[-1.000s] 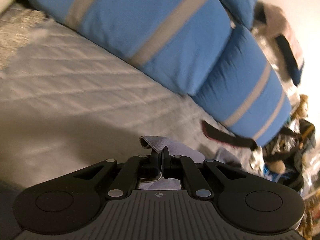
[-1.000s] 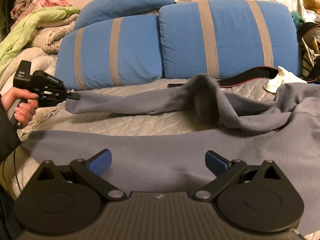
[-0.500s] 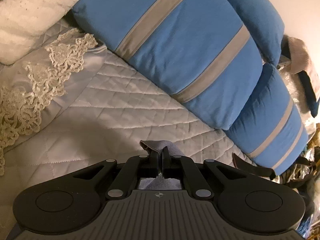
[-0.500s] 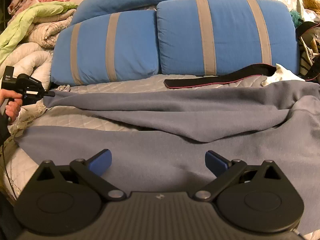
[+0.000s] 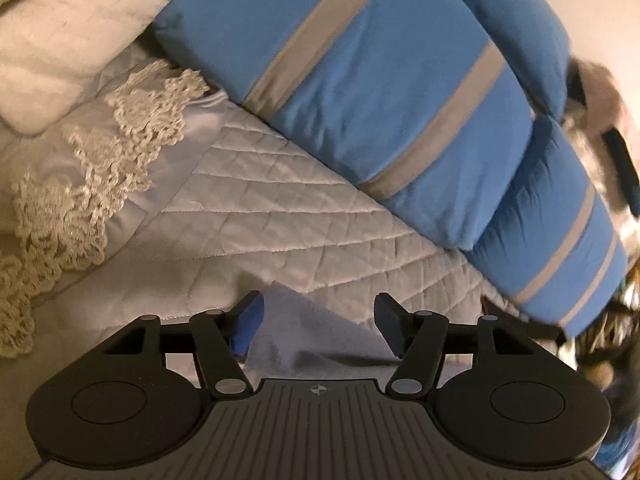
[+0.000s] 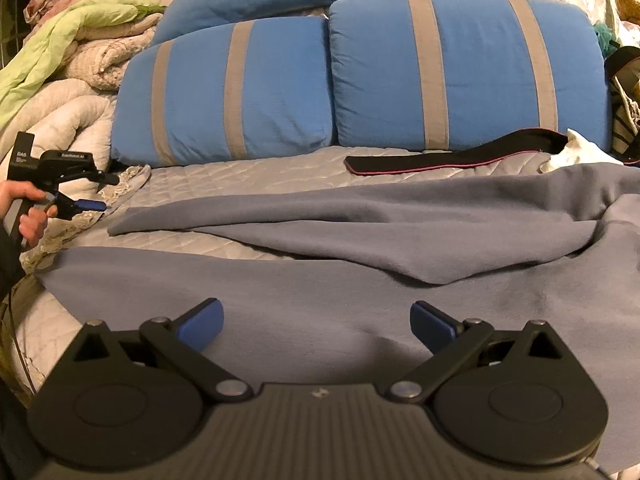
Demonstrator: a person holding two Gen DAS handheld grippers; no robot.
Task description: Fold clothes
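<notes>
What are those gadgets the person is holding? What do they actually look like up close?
Each gripper is matte black plastic: a ribbed body flanked by two round discs, and hinged link arms with silver pivot pins ending in two fingers with blue pads. Seen from the side, the left gripper has a pistol-style handle and small white lettering. A thin dark cable hangs below. The person wears a dark sleeve.

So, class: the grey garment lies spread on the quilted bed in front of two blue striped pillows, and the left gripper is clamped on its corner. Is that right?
Not quite. The left gripper is open, not clamped: the left wrist view shows its fingers spread apart, with the corner of the grey garment lying loose between them. The rest holds: the garment lies spread on the quilted bed in front of two blue striped pillows.
</notes>
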